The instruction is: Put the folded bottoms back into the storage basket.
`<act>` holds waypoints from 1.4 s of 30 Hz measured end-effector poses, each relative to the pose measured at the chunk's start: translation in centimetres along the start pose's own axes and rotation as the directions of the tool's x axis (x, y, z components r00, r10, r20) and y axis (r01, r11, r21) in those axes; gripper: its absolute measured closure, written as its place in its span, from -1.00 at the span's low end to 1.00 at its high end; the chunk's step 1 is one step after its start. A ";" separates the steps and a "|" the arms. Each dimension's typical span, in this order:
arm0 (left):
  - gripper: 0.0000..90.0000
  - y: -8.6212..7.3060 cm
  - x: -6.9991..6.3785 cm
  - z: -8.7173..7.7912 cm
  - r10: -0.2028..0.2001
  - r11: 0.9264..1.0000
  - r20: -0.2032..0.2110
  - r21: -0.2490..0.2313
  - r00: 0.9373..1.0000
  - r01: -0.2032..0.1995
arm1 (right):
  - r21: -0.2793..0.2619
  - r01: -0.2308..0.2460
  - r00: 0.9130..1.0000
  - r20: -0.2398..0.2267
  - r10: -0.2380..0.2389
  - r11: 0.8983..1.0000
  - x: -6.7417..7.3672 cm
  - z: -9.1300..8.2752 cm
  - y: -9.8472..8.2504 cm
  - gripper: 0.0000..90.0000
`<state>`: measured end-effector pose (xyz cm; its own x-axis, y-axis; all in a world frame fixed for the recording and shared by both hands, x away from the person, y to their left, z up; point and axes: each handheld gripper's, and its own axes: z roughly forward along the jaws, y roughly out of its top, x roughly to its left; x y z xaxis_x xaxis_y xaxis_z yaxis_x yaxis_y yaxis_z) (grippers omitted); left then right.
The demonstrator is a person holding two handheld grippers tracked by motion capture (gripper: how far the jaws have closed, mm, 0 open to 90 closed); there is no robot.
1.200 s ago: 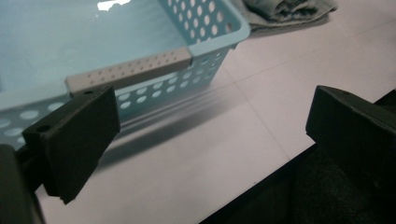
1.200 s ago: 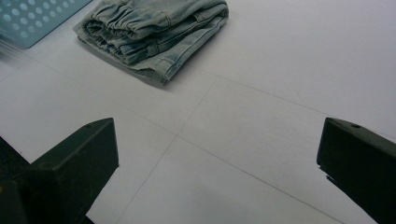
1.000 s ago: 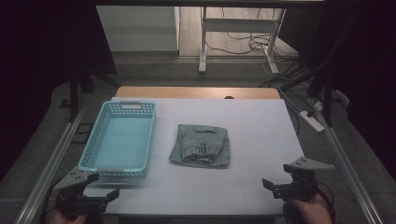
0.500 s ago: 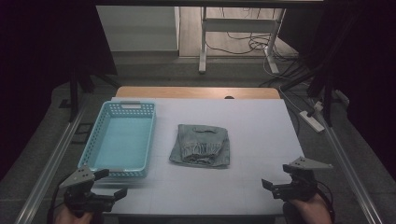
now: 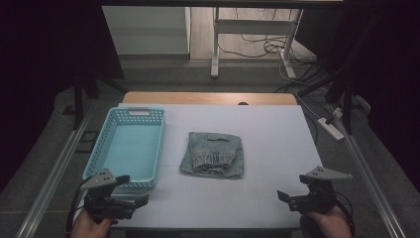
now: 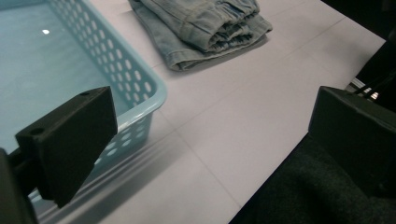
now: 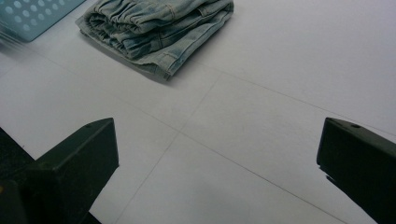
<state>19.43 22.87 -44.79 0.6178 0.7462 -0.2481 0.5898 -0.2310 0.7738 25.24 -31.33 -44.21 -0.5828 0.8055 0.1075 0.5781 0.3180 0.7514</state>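
Note:
A folded blue denim garment (image 5: 213,154) lies in the middle of the white table (image 5: 272,144). To its left stands an empty light blue plastic basket (image 5: 161,144). My left gripper (image 5: 134,189) is at the table's front left, just before the basket's near corner, open with nothing between its jaws. In the left gripper view (image 6: 212,121) the basket's corner (image 6: 154,88) is close and the garment (image 6: 205,28) lies beyond it. My right gripper (image 5: 292,188) hovers open at the front right. The right gripper view (image 7: 217,140) looks over bare table toward the garment (image 7: 154,28).
Metal rails (image 5: 54,173) run along both sides of the table. A power strip (image 5: 331,128) and cables lie on the floor at the right. A white desk frame (image 5: 215,44) stands behind the table. Dark curtains flank both sides.
My left gripper has shifted a little to the right and forward, closer to the basket's near corner. The right gripper has barely moved. Garment and basket are where they were.

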 end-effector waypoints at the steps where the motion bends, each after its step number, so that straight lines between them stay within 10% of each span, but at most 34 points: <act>1: -0.98 0.2 -0.1 0.2 0.007 1.000 0.001 0.005 1.000 -0.007 | 0.000 0.000 1.000 0.000 0.000 1.000 0.0 0.0 0.0 -1.00; 23: -1.00 2.7 -0.9 4.4 0.030 0.999 0.136 -0.029 0.990 -0.026 | 0.010 -0.003 1.000 -0.009 0.003 1.000 -0.1 0.1 0.0 -1.00; 42: -0.98 4.5 -2.3 8.8 0.088 0.993 0.128 0.062 0.988 -0.097 | 0.019 0.001 1.000 -0.009 -0.001 1.000 0.0 0.2 0.1 -1.00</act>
<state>25.18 14.59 -45.88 0.7289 0.6366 -0.2517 0.5583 -0.3400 0.7568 25.42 -31.23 -44.29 -0.5883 0.8008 0.1128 0.5885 0.3283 0.7388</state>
